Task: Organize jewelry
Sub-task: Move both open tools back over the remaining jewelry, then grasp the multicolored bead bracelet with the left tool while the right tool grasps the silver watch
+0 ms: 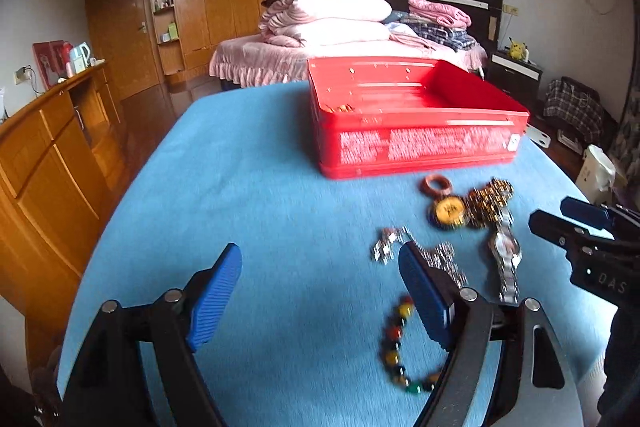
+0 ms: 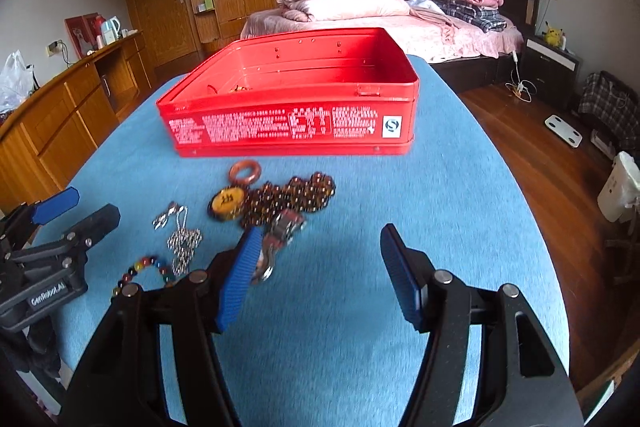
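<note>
An open red tin box stands on a blue cloth table. In front of it lie a brown ring, a yellow pendant with brown beads, a silver watch, a silver chain and a coloured bead bracelet. My left gripper is open and empty above the cloth, left of the jewelry. My right gripper is open and empty, its left finger over the watch.
A bed with pink bedding stands behind the table. A wooden cabinet runs along the left. A nightstand and a white bin are on the right over a wooden floor. Something small lies inside the tin.
</note>
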Demonstrator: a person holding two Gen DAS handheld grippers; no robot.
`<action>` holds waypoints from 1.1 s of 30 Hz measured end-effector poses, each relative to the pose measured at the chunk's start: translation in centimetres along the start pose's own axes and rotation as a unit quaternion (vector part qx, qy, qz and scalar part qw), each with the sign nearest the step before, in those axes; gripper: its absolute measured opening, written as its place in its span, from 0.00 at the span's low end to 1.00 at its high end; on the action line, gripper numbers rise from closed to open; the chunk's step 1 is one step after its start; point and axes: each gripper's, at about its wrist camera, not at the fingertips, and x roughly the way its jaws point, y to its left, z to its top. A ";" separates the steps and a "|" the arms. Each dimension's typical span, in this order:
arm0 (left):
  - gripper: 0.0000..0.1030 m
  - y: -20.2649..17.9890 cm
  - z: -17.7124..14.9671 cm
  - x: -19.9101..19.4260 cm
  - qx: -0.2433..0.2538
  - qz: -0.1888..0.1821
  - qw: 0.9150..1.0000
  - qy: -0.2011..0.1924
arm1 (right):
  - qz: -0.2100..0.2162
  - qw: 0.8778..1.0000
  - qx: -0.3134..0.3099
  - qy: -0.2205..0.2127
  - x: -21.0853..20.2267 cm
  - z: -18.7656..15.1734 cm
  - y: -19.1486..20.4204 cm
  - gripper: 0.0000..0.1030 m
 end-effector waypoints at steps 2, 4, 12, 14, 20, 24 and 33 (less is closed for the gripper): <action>0.77 -0.1 -0.8 -0.3 0.006 -0.002 1.000 0.006 | 0.002 1.000 0.000 0.002 -0.3 -0.4 0.1 0.59; 0.76 -0.2 -1.3 -0.5 0.010 -0.001 1.000 0.010 | 0.001 1.000 -0.002 0.004 -0.6 -0.9 0.2 0.59; 0.63 -1.2 -2.8 -0.4 0.015 -0.043 0.998 0.045 | 0.002 1.000 0.000 0.009 -1.3 -1.6 0.2 0.59; 0.60 -1.4 -3.0 -0.3 0.015 -0.052 0.997 0.052 | 0.004 1.000 0.000 0.009 -1.4 -1.6 0.2 0.59; 0.48 -2.1 -3.3 0.2 0.021 -0.067 0.995 0.067 | 0.007 1.000 -0.001 0.012 -1.4 -1.9 0.3 0.59; 0.30 -2.5 -3.1 0.2 0.027 -0.081 0.994 0.073 | 0.012 1.000 0.001 0.013 -1.3 -1.8 0.4 0.59; 0.07 -2.0 -2.4 0.4 0.005 -0.087 0.994 0.063 | 0.029 0.999 0.000 0.022 -1.1 -1.1 1.3 0.59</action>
